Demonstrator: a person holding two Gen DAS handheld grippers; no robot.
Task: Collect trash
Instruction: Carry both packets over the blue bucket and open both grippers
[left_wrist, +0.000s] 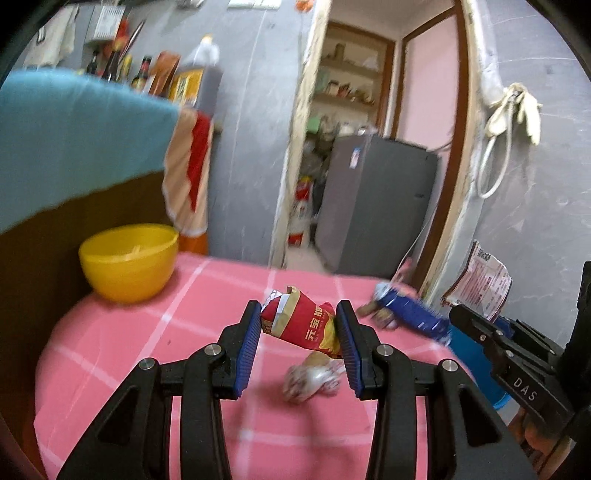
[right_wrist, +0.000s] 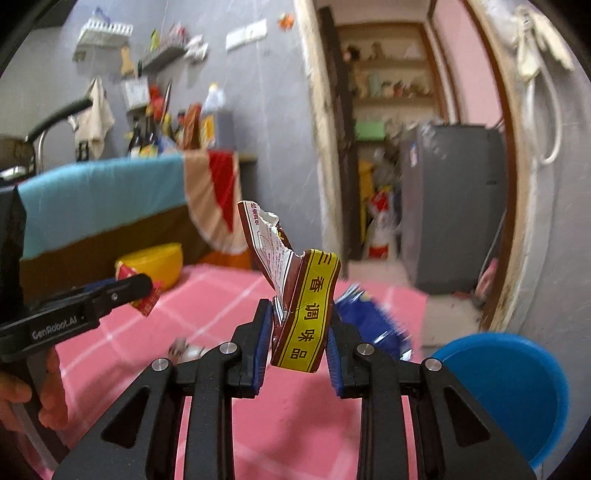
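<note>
Both jaws pinching trash: left gripper (left_wrist: 299, 325) clamps a red snack packet (left_wrist: 301, 323), right gripper (right_wrist: 295, 332) clamps a torn brown-yellow seasoning packet (right_wrist: 295, 295), both held above the pink checked table (left_wrist: 147, 332). Blue wrapper (left_wrist: 410, 314) lies far right, crumpled clear wrapper (left_wrist: 314, 380) near, yellow bowl (left_wrist: 129, 262) far left, blue bin (right_wrist: 517, 391) at right edge.

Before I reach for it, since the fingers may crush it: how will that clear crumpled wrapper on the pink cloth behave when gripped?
The clear crumpled wrapper looks like thin film, so it is probably very light and will collapse rather than resist. Its glossy surface may be slippery between the fingers. Lying loose on the pink cloth, it would likely skid if nudged.
</note>
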